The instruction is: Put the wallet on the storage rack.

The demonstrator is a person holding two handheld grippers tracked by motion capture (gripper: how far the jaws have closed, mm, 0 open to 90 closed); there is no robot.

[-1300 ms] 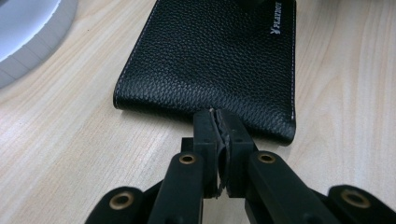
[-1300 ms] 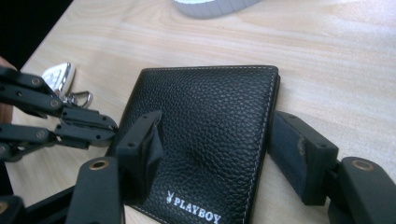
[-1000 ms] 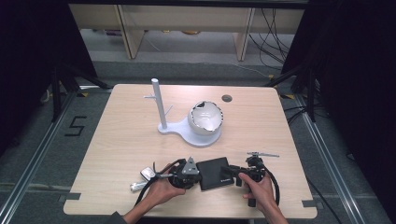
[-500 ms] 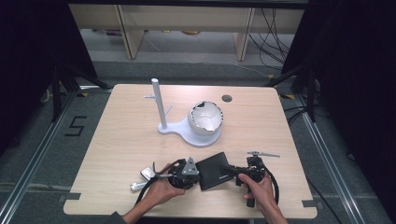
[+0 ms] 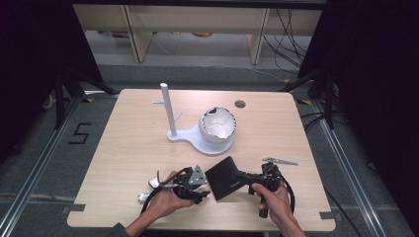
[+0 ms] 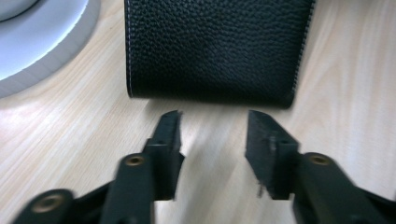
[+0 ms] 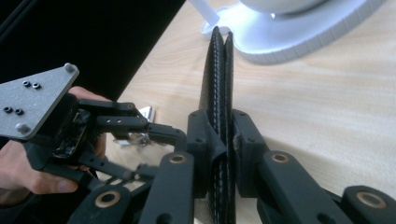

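While bare wood lies open left of the hands, the left tongs (image 6: pixel 212 135) have just been opening — nothing between them, near the one black pebbled-leather wallet (image 5: pixel 225 177). Right tongs (image 7: pixel 228 140) have just closed on its stitched edge, near the surface's (image 5: pixel 123 148) front edge.

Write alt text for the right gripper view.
The right gripper clamps its fingers on the edge of a black leather wallet above a wooden table. The left gripper sits open at left, a white stand base beyond.
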